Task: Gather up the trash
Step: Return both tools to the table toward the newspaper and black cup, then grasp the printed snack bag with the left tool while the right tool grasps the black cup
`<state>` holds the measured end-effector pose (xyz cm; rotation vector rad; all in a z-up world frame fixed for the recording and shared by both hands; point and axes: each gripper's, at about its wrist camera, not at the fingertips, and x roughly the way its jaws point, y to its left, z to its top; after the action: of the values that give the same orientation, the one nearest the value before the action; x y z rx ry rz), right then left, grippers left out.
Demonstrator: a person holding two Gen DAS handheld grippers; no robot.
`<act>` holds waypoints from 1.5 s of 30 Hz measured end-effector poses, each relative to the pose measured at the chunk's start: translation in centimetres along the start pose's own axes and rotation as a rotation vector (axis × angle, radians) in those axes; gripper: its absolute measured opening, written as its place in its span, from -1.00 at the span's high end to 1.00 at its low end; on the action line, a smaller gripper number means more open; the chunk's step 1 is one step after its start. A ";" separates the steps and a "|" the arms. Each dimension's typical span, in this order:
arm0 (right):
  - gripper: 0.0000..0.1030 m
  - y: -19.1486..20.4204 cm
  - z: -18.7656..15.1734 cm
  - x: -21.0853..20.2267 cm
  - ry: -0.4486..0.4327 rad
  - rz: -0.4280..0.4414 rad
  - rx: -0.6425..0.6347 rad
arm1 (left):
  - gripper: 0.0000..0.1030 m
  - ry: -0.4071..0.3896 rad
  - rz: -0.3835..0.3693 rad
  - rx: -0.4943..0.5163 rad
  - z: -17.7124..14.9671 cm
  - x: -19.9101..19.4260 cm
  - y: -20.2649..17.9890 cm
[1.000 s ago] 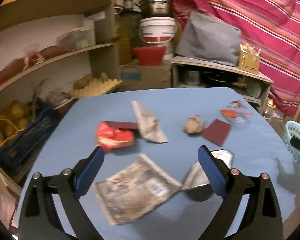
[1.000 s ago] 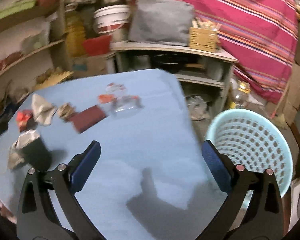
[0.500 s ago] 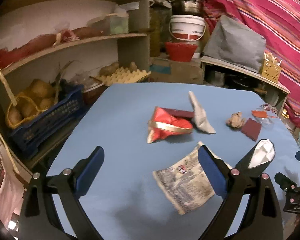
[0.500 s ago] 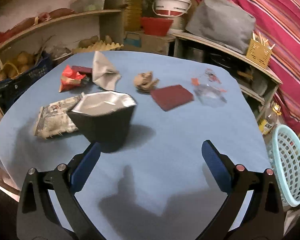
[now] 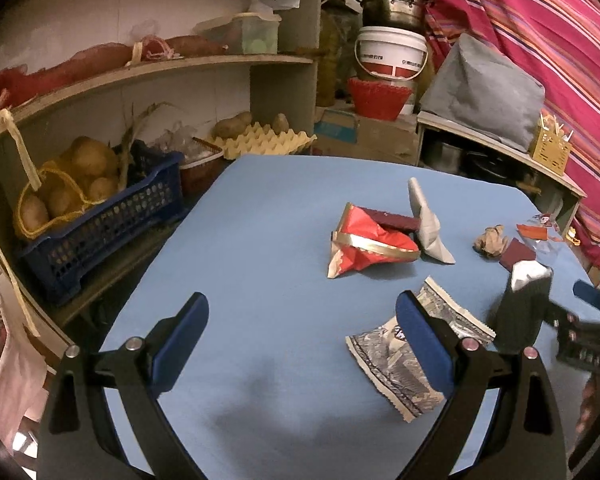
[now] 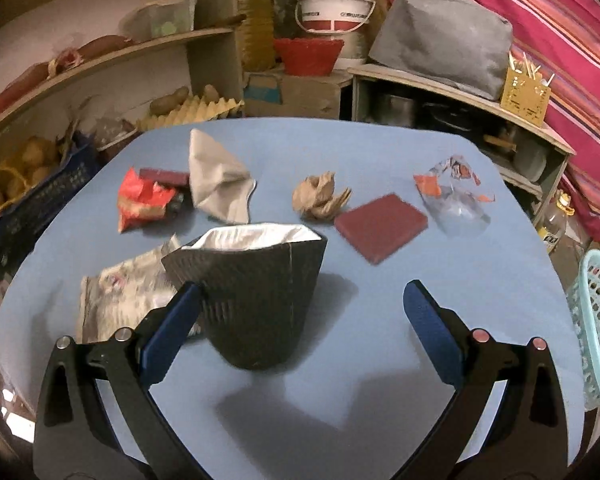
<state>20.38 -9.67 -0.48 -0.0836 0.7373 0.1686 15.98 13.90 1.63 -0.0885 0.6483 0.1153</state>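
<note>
Trash lies on a blue table (image 6: 380, 320). A crushed black paper cup (image 6: 256, 296) with a white inside lies between my right gripper's (image 6: 300, 304) open jaws, close to the left finger; it also shows in the left wrist view (image 5: 524, 308). Beyond it lie a grey printed wrapper (image 6: 120, 296), a red wrapper (image 6: 144, 200), a grey pouch (image 6: 218, 180), a brown paper ball (image 6: 320, 196), a dark red square (image 6: 380, 226) and a clear torn wrapper (image 6: 452, 192). My left gripper (image 5: 302, 320) is open and empty over bare table, left of the printed wrapper (image 5: 408, 356).
A light blue basket (image 6: 596, 328) stands off the table's right edge. Shelves with a blue crate of potatoes (image 5: 92, 216) and an egg tray (image 5: 260, 144) stand to the left. A low shelf with a grey bag (image 6: 440, 36) stands behind the table.
My right gripper swung left from the basket side and closed in on the black cup, which now sits between its jaws. My left gripper drew back and to the left, away from the printed wrapper.
</note>
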 end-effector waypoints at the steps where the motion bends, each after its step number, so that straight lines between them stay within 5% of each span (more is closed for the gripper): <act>1: -0.91 0.0 0.3 0.3 -0.003 -0.010 -0.003 | -0.80 0.003 0.000 0.000 0.0 0.1 0.1; 17: -0.90 1.5 2.0 5.3 0.055 0.036 -0.045 | -0.80 0.133 -0.026 0.098 -1.9 5.5 -2.9; 22: -0.14 1.9 2.2 5.3 0.078 0.129 -0.072 | -0.80 0.179 -0.065 0.115 -2.2 6.8 -3.9; 35: -0.12 -1.0 2.7 2.6 0.007 0.118 -0.035 | -0.77 0.237 -0.172 0.099 -2.5 8.1 -5.5; 41: -0.12 -2.6 2.3 2.0 0.007 0.103 -0.017 | -0.26 0.237 -0.195 0.152 -2.8 7.9 -7.0; 44: -0.12 -3.0 2.1 1.7 0.003 0.092 -0.017 | 0.45 0.245 -0.207 0.179 -2.9 7.8 -7.8; 45: -0.12 -3.2 2.1 1.6 0.000 0.087 -0.018 | 0.47 0.247 -0.210 0.176 -2.8 7.7 -7.9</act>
<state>23.47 -12.32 0.03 -0.0686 0.7403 0.2585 21.49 6.39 -4.91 -0.0005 0.8881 -0.1574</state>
